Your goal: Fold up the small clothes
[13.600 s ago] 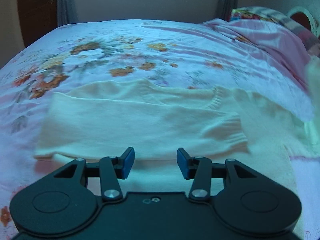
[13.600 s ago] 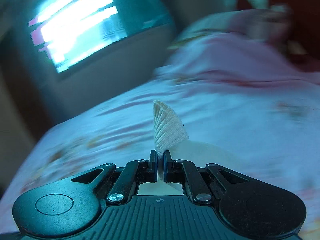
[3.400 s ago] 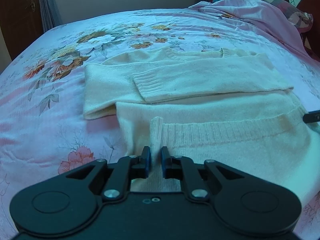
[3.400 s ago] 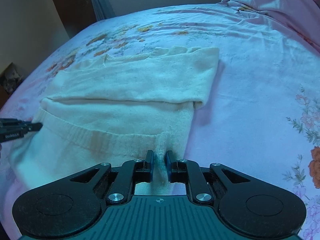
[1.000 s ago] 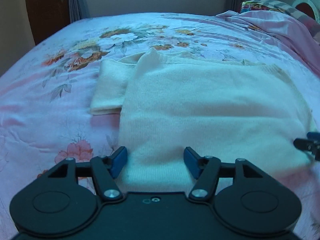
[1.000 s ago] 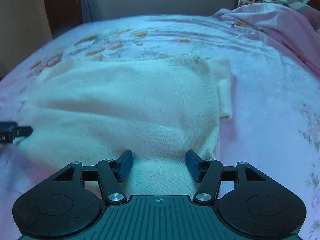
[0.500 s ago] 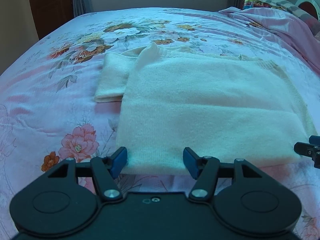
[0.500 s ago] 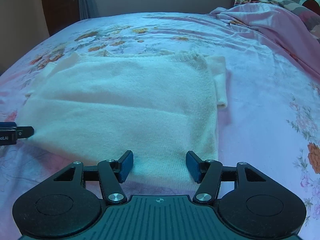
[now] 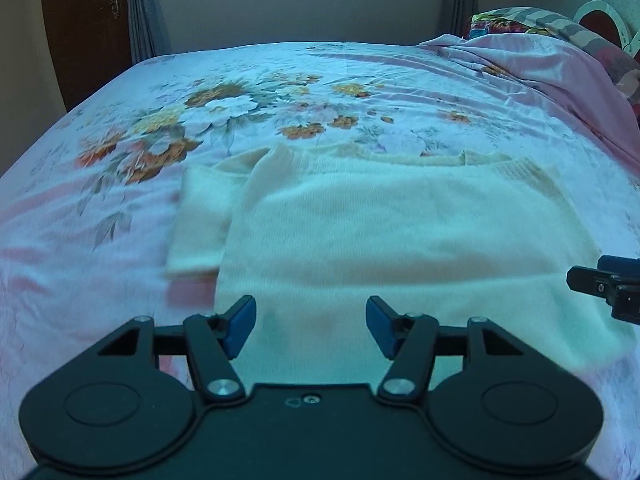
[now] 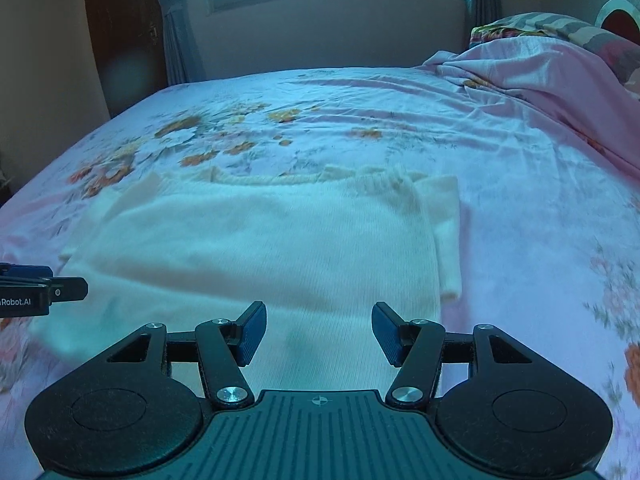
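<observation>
Left wrist view: my left gripper [image 9: 311,322] has its jaws spread, nothing between the pads, hanging above the near edge of the cream sweater [image 9: 392,240]. Sweater lies folded on the floral bedsheet [image 9: 100,208], filling centre frame, long axis running left to right across the picture, a folded sleeve [image 9: 200,216] sticking out at its left side. The right gripper's tip [image 9: 600,284] pokes in at the right edge, near the sweater's right end

Right wrist view: my right gripper [image 10: 319,330] is spread too, empty, over the near edge toward the sweater's [image 10: 256,240] right end; the other sleeve fold [image 10: 444,220] shows right of centre. Left gripper tip [image 10: 48,290] at left edge, by the sweater's left end

My guess: each gripper has its own end nearest, so a next fold would go end over end along that long axis
</observation>
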`<state>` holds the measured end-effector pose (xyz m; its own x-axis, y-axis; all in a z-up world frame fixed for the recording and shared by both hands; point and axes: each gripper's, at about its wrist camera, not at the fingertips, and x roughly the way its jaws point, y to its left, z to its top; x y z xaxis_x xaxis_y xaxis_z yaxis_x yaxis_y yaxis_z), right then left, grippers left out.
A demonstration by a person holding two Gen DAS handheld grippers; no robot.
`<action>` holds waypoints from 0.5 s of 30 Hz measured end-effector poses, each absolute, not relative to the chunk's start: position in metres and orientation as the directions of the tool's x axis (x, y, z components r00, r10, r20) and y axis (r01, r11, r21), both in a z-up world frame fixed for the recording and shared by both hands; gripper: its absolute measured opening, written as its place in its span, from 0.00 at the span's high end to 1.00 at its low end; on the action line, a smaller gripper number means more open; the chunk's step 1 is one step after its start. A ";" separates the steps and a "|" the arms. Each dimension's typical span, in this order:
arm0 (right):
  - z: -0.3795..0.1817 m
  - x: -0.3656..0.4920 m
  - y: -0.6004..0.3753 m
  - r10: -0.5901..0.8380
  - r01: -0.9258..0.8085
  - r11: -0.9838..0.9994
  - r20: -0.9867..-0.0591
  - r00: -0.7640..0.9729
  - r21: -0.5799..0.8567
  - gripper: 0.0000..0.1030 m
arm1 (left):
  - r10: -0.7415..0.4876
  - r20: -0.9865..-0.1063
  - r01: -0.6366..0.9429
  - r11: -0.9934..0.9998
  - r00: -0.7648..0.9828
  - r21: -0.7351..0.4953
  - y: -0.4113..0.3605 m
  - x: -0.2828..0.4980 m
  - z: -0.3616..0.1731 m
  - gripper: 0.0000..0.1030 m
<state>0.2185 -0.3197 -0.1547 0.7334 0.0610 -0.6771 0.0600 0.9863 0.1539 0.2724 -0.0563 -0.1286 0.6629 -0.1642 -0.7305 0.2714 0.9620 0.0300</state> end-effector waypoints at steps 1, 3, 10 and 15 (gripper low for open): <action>-0.155 0.225 -0.321 0.056 0.061 0.987 -0.677 0.734 0.149 0.43 | -0.162 -0.729 0.271 0.962 0.665 0.033 -0.058 0.279 -0.129 0.43; -0.155 0.239 -0.327 0.049 0.063 0.988 -0.672 0.739 0.141 0.43 | -0.156 -0.725 0.268 0.963 0.670 0.040 -0.062 0.291 -0.130 0.43; -0.157 0.285 -0.338 0.036 0.058 0.991 -0.664 0.747 0.119 0.43 | -0.133 -0.732 0.250 0.967 0.668 0.053 -0.071 0.335 -0.138 0.43; -0.162 0.317 -0.345 0.019 0.069 0.992 -0.663 0.748 0.107 0.43 | -0.108 -0.742 0.228 0.972 0.662 0.063 -0.073 0.365 -0.148 0.43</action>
<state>0.3167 -0.3455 -0.1624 0.7483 0.0191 -0.6631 0.0695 0.9918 0.1070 0.3650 -0.0735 -0.1477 0.6620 -0.1078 -0.7417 0.2285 0.9715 0.0627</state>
